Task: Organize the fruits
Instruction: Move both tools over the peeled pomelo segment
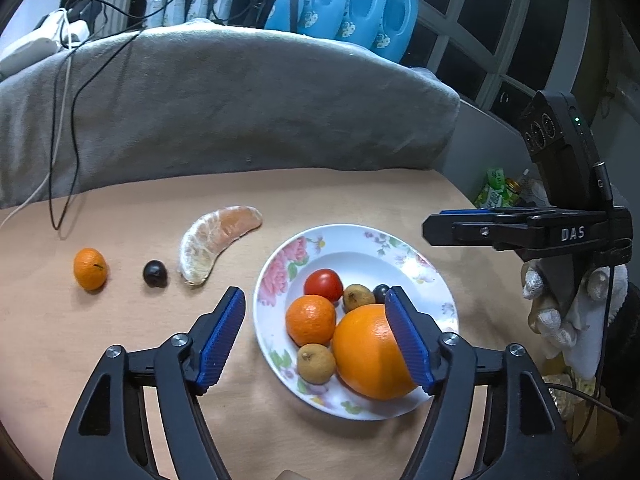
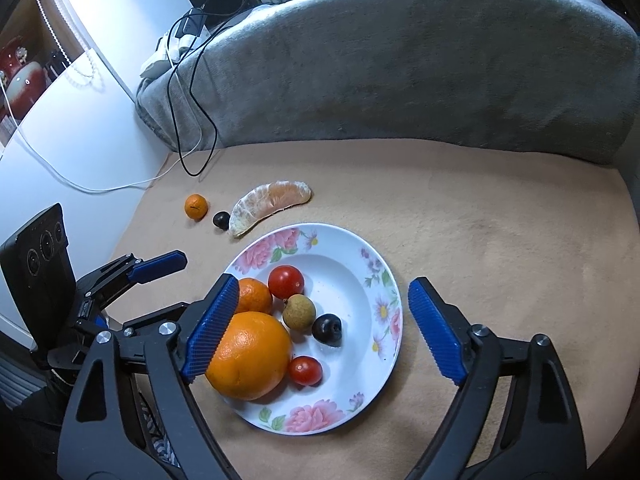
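Note:
A white floral plate (image 1: 280, 276) (image 2: 360, 264) holds a big orange (image 1: 368, 356) (image 2: 252, 356), a small mandarin (image 1: 310, 320) (image 2: 256, 296), a cherry tomato (image 1: 323, 284) (image 2: 285, 281), a second tomato (image 2: 305, 370), longans (image 1: 316, 363) (image 2: 299, 311) and a dark fruit (image 2: 327, 329). On the table lie a small mandarin (image 1: 90, 269) (image 2: 196, 207), a dark fruit (image 1: 155, 274) (image 2: 221, 220) and a peeled segment (image 1: 212, 242) (image 2: 268, 204). My left gripper (image 1: 314, 300) is open and empty above the plate's left part. My right gripper (image 2: 324, 292) is open and empty above the plate; from the side its fingers (image 1: 452, 230) look close together.
A grey blanket (image 1: 224, 104) (image 2: 400, 64) lies along the table's far edge with black and white cables (image 1: 68, 128) (image 2: 188, 120) hanging onto the table. Blue detergent bottles (image 1: 360, 0) stand behind it. The tan tabletop (image 2: 500, 240) extends to the right of the plate.

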A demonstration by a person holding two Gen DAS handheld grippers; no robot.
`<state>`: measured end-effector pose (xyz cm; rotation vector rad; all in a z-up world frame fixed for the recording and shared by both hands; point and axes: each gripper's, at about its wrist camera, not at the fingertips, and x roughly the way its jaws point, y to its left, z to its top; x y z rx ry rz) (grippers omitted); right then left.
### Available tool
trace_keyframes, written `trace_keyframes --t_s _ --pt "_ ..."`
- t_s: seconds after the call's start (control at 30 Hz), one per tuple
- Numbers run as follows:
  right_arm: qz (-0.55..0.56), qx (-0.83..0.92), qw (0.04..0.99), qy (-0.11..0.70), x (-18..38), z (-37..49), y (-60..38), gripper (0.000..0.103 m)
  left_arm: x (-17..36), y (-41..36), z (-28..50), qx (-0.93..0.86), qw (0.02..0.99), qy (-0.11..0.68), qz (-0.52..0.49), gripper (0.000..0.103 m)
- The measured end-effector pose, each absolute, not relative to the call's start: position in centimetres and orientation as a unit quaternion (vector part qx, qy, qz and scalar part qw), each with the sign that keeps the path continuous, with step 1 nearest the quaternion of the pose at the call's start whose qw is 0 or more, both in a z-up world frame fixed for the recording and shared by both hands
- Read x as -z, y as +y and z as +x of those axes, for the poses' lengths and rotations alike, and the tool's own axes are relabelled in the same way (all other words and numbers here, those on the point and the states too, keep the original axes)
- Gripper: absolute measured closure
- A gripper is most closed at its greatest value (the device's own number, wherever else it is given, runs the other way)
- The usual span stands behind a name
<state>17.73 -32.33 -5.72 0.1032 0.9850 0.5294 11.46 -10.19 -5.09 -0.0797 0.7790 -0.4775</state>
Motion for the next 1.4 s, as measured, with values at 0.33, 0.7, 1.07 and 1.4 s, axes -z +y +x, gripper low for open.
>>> trace_keyframes --t_s 0.33,0.7,1.07,1.4 --pt "0.051 -0.258 0.845 0.465 4.9 17.9 -31.4 0.009 4.7 -7.9 11.3 0.206 0.906 0.368 -0.033 0.03" --pt "0.051 -0.274 0.845 0.457 3.7 18.0 -29.5 0.008 4.5 -3.9 11.1 0.165 0.917 0.361 -0.032 0.03" --pt "0.046 -0.28 0.839 0.464 3.3 19.6 -27.2 0.008 4.9 -1.5 11.6 0.143 0.921 0.36 -0.029 0.03" --pt "0.049 -0.282 0.823 0.49 3.9 23.0 -26.0 0.008 5.9 -1.7 12.8 0.143 0.919 0.366 -0.032 0.031"
